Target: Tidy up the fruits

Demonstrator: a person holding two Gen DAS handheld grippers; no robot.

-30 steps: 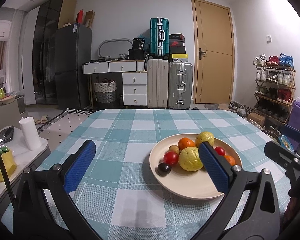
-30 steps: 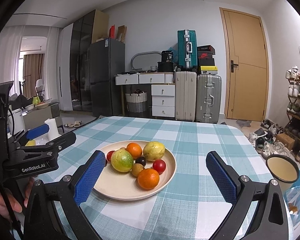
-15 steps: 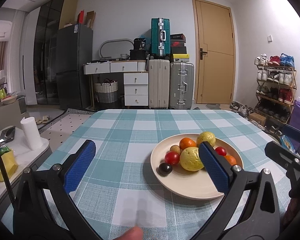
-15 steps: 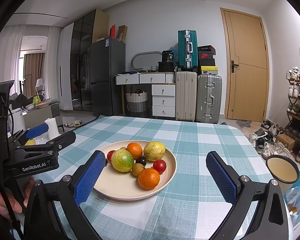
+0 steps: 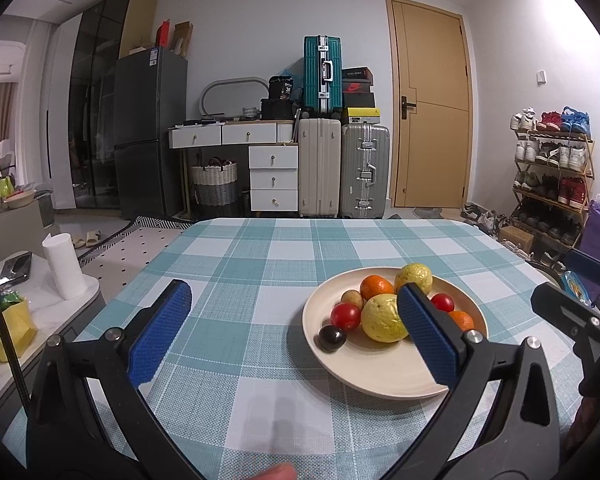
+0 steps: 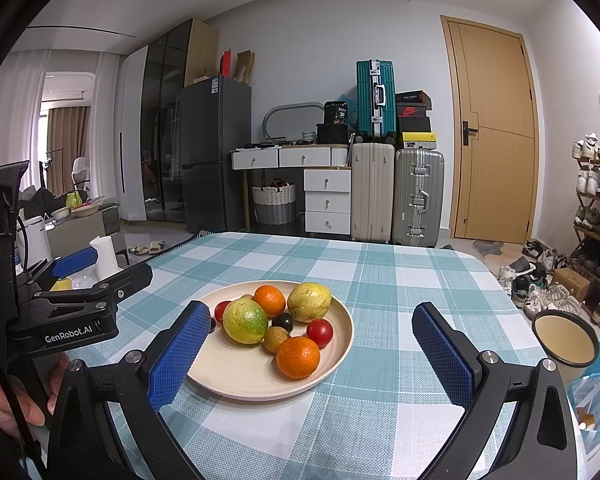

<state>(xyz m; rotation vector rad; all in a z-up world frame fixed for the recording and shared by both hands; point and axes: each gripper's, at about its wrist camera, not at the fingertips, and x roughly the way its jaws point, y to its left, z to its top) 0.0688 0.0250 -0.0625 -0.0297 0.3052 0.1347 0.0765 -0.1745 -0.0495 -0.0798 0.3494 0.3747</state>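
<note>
Cream-coloured and round, the shallow plate (image 6: pixel 332 364) sits on the teal-and-white checked tablecloth (image 6: pixel 380 280) and carries all the fruit. On it lie two large yellow-green citrus fruits (image 6: pixel 245 321), one toward the near left and one toward the far side, two oranges (image 6: pixel 298 357), one nearest the camera in the right wrist view and one at the back, two red cherry tomatoes (image 6: pixel 320 332), a small brown round fruit (image 6: pixel 276 339) and two small dark round fruits (image 6: pixel 282 322). The pieces are clustered, several touching.

The right gripper (image 6: pixel 312 352) is held low over the near table edge, level, fingers pointing forward; its blue-padded jaws stand wide apart and hold nothing. The left pad overlaps the plate's near-left rim in the view; whether it touches cannot be told.

The left gripper (image 5: pixel 296 336) is held likewise to the plate's left, jaws spread wide and empty. Its right pad crosses in front of the near citrus fruit in the left wrist view. A hand (image 6: pixel 8 396) grips its black handle at the lower left of the right wrist view.

Off the table's right edge stands a round dark-rimmed container (image 6: pixel 564 340). Against the far wall are suitcases (image 5: pixel 364 172), white drawers (image 5: pixel 274 178) and a wooden door (image 5: pixel 432 108).
</note>
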